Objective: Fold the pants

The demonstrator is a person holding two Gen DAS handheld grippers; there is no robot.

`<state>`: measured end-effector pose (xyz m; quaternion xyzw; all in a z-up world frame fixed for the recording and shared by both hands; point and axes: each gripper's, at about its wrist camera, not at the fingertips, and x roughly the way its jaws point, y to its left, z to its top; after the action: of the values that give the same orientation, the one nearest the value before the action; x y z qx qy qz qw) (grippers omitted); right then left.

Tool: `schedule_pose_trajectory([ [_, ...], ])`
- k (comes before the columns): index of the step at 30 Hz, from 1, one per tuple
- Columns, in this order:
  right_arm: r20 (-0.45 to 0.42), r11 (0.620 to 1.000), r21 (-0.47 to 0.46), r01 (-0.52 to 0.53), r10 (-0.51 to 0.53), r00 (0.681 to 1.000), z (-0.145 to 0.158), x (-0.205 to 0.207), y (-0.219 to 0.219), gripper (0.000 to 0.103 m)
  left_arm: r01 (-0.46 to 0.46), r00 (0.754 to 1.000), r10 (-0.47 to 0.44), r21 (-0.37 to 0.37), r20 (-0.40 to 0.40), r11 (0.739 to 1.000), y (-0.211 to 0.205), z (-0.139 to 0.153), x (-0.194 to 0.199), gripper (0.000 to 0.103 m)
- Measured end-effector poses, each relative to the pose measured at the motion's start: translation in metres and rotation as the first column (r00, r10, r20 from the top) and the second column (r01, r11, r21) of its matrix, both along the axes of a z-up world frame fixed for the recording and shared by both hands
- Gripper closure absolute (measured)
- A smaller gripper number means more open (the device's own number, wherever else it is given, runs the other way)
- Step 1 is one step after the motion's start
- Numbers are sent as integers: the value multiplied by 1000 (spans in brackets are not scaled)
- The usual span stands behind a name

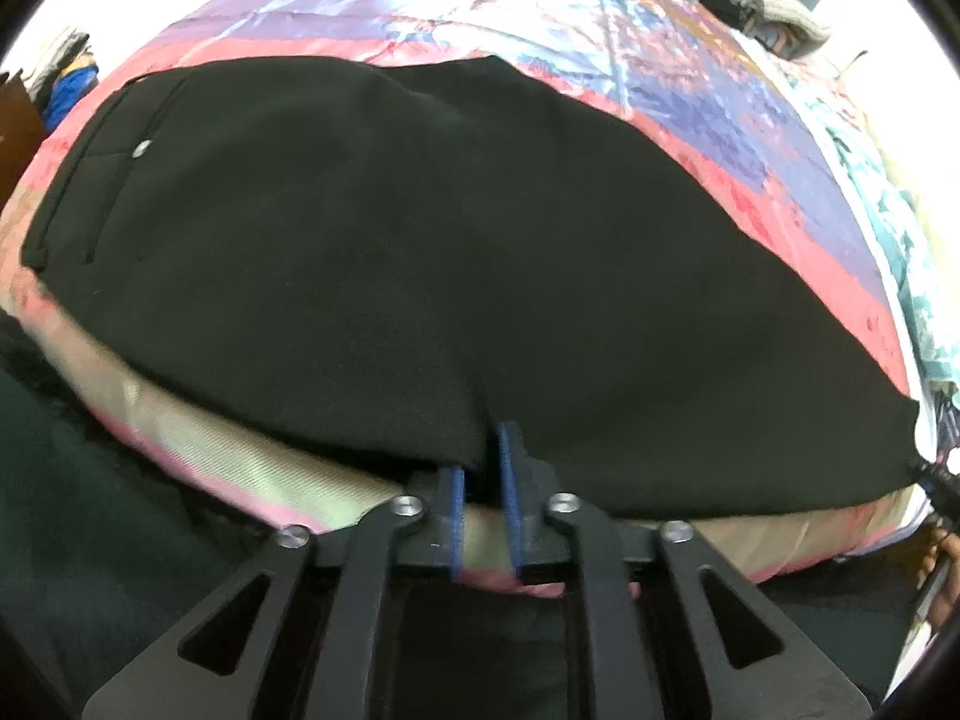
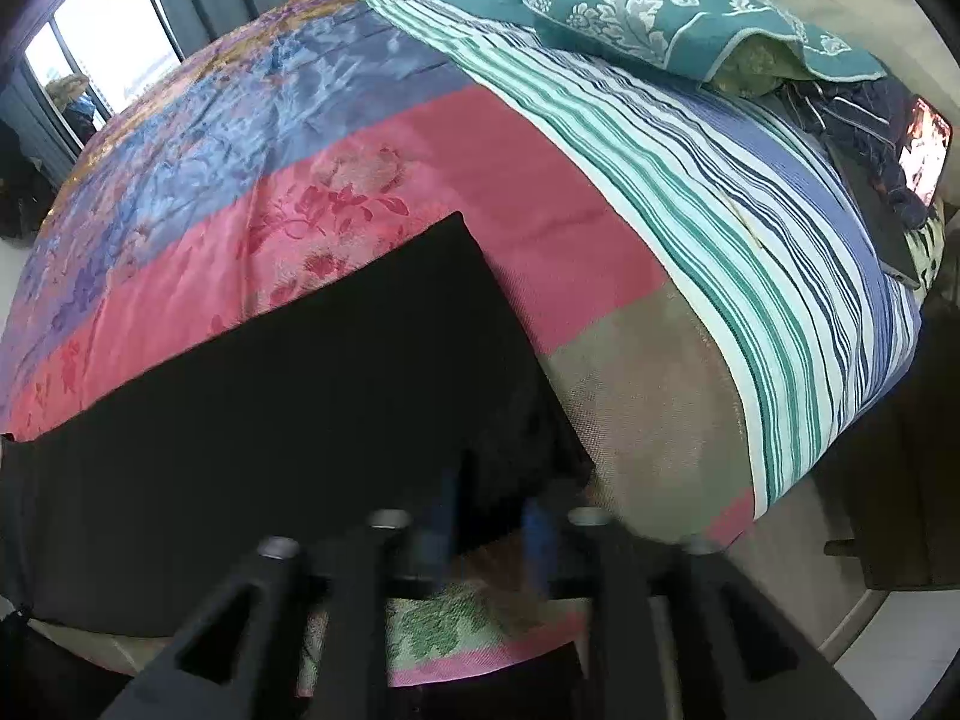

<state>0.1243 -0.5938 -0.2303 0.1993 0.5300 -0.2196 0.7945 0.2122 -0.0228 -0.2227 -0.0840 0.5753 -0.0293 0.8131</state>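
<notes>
A bed (image 2: pixel 648 396) carried everything, covered by a shiny quilt (image 2: pixel 372 180) of pink, purple and blue floral panels. Black pants (image 1: pixel 372 264) lay flat across its near edge. Beside the quilt lay a striped sheet (image 2: pixel 750 228), with a teal patterned pillow (image 2: pixel 630 12) on it.

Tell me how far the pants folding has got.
Done: the black pants lie flat on the patterned quilt as one long strip, apparently leg on leg. In hand: the left tool stands at the near edge with its pads parted, cloth between them but not pinched; the right tool, blurred, is open at the hem end. Left: folding the length over into a compact stack.
</notes>
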Motion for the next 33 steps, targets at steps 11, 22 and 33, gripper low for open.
schedule_pose_trajectory([
  [11, 139, 964, -258, 60, -25, 990, 67, -46, 55, 18, -24, 978, 6, 84, 210, 996, 47, 72, -19, 29],
  [22, 269, 969, -62, -239, 247, 931, 21, 25, 196, 18, -30, 994, -11, 359, 112, 933, 61, -10, 30, 33],
  [33, 153, 952, -48, -301, 305, 940, -23, 41, 213, 2, 18, 973, -82, 283, 214, 959, 33, 32, 83, 16],
])
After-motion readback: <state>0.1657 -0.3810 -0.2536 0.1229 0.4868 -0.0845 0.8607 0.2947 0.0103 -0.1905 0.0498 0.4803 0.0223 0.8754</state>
